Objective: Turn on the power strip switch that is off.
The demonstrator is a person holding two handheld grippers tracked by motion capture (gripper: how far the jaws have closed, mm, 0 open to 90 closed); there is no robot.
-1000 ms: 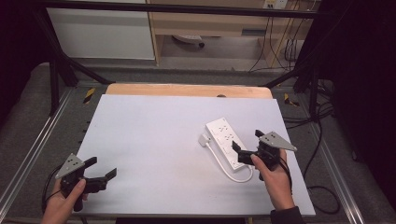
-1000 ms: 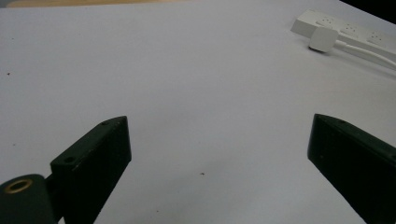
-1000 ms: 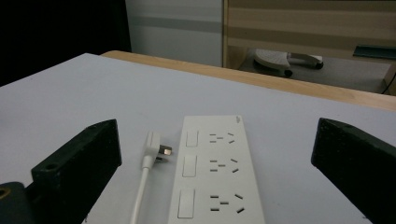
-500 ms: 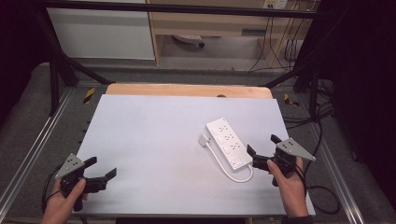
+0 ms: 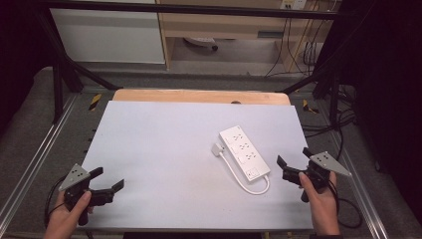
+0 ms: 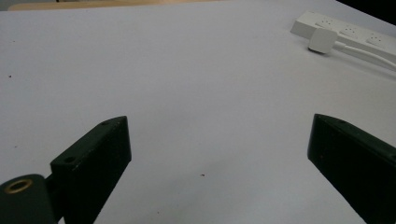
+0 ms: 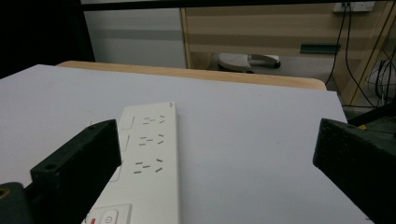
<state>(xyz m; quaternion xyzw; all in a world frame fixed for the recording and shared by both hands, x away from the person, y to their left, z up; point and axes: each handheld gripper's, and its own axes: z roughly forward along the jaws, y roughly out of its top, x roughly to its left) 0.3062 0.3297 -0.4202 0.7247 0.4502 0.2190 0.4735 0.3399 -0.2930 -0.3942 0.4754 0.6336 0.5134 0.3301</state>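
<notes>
Power strip [image 5: 245, 151] flat on table [image 5: 159, 144], just left of right gripper [image 5: 294, 161], not between its jaws. Right gripper released, holding nothing. Left gripper [image 5: 108, 178] released, well apart from strip; plug [image 6: 321, 40] beside strip.

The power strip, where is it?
In the high view the power strip lies on the right half of the table, just left of the right gripper.

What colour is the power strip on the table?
White power strip, clearest in the high view.
</notes>
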